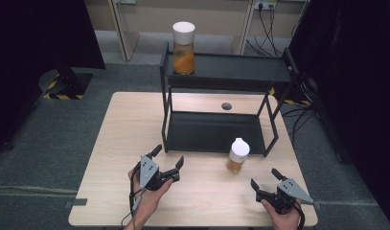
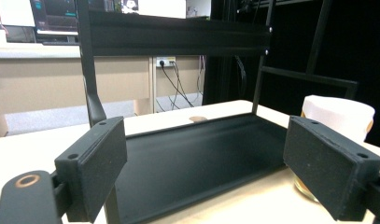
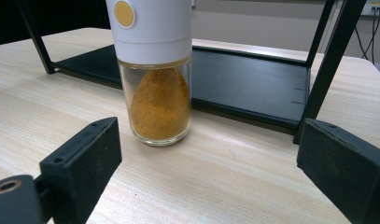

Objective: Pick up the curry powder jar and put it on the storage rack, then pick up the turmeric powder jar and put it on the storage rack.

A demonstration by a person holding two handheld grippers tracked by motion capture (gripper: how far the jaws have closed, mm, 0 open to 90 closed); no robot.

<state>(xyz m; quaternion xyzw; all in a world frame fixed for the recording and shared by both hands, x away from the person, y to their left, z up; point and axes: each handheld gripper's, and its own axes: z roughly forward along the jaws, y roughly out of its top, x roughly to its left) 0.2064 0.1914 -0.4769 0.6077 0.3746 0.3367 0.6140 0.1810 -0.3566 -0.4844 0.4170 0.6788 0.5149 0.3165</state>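
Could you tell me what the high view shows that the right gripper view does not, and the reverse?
The high view alone has the second spice jar standing on the rack's top shelf, and both open grippers from above, left and right. The right gripper view alone has the yellow disc on the near jar's white cap. Both share the near jar upright on the table and the rack's bottom tray.

No words, brand names or numbers can be read anywhere; the screens [image 2: 54, 14] in the background are too blurred.
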